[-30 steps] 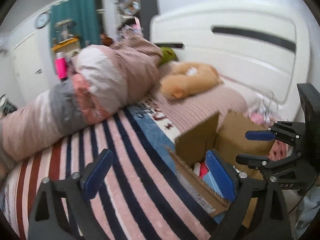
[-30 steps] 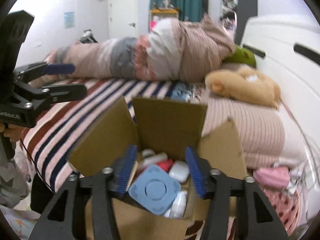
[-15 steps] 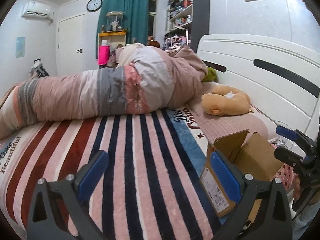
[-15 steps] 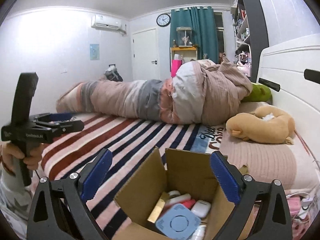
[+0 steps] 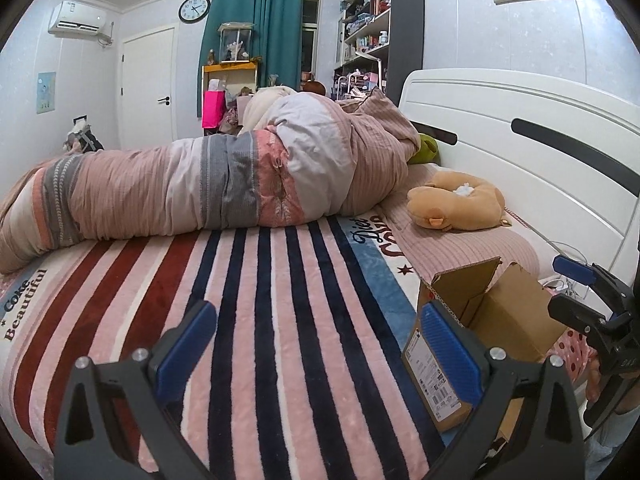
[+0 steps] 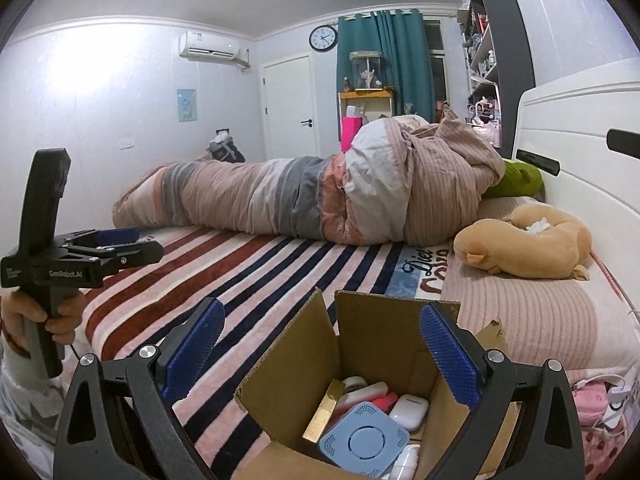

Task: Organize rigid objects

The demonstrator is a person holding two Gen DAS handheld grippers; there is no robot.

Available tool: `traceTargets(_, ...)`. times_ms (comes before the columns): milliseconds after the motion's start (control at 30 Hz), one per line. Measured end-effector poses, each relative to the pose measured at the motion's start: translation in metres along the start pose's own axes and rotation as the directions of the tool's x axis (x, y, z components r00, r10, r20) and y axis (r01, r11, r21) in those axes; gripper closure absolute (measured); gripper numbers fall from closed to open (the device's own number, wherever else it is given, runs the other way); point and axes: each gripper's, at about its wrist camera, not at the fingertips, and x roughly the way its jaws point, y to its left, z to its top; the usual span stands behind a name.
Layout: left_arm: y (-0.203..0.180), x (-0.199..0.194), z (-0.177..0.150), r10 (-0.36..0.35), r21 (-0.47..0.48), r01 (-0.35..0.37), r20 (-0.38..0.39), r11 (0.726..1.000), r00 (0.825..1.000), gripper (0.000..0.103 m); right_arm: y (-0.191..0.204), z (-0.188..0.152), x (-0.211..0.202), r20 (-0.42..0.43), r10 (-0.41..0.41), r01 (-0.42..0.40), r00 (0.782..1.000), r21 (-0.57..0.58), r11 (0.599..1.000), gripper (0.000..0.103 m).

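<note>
An open cardboard box (image 6: 376, 344) stands on the striped bed near its front edge; it also shows in the left wrist view (image 5: 492, 320). Inside lie a light blue square device (image 6: 362, 440), a white earbud case (image 6: 408, 412), a gold bar (image 6: 326, 412) and pink and white items. My right gripper (image 6: 320, 352) is open and empty, raised above and behind the box. My left gripper (image 5: 316, 344) is open and empty over the striped blanket (image 5: 260, 300), left of the box. The left gripper (image 6: 120, 246) also shows in the right wrist view.
A rolled quilt (image 5: 208, 188) lies across the bed's far side. A tan plush toy (image 5: 456, 200) rests on the pink pillow (image 6: 532, 312) by the white headboard (image 5: 520, 152). A green plush (image 6: 518, 182) sits behind. Pink items and cables (image 6: 596, 396) lie at the right.
Both grippers have pulled back and up from the box. The right gripper's jaws, narrow over the box a second ago, are now wide open. The blue device stays in the box.
</note>
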Motion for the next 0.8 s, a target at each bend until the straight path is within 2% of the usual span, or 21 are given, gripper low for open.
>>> traceTargets(800,0.0011,-0.001,0.0018,0.024,-0.004,-0.024,-0.003,1.0,1.0,0.002,0.0,-0.0027,-0.0022,-0.002,-0.004,0.004,1.0,0.01,1.0,0.005)
